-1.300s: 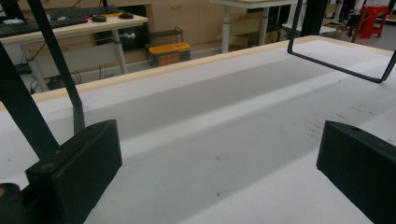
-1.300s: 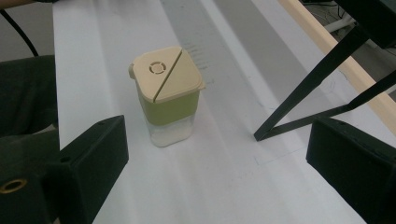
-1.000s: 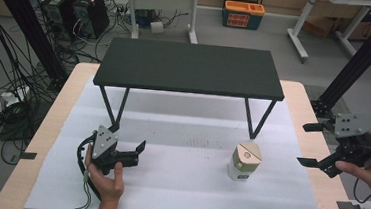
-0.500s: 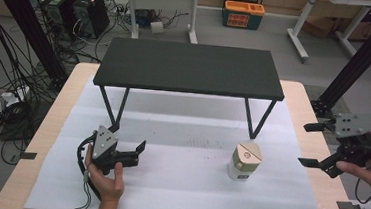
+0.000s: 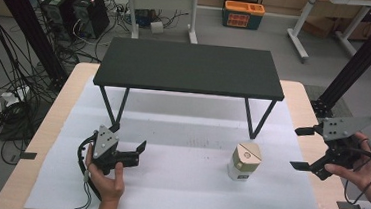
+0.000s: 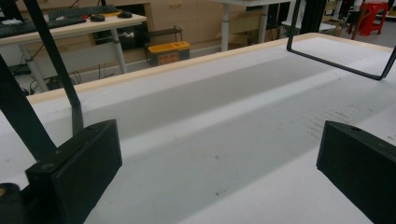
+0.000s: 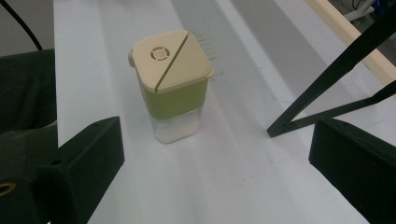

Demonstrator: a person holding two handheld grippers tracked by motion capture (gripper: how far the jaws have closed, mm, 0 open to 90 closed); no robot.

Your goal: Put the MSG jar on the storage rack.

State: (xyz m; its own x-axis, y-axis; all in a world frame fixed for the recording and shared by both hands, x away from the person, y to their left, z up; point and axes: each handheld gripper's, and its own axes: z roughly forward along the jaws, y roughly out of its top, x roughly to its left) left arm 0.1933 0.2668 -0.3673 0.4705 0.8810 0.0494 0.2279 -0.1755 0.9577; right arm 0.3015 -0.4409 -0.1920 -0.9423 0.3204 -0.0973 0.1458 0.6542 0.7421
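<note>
A small jar [image 5: 244, 162] with a beige two-part lid, a green band and a clear base stands upright on the white mat [image 5: 182, 184], right of centre. My right gripper [image 5: 300, 147] is held open at the table's right edge, a short way from the jar and pointing at it. In the right gripper view the jar [image 7: 170, 88] stands ahead between the wide black jaws, apart from both. My left gripper [image 5: 138, 154] rests open on the mat at the front left, with nothing between its fingers [image 6: 79, 172].
A low black shelf [image 5: 191, 67] on thin metal legs spans the back of the mat; its right leg [image 5: 257, 120] stands just behind the jar. Wooden table edges [image 5: 314, 99] border the mat. Desks, cables and an orange crate [image 5: 243, 14] lie on the floor beyond.
My right gripper has edged slightly left toward the jar. The left gripper and the jar have stayed where they were.
</note>
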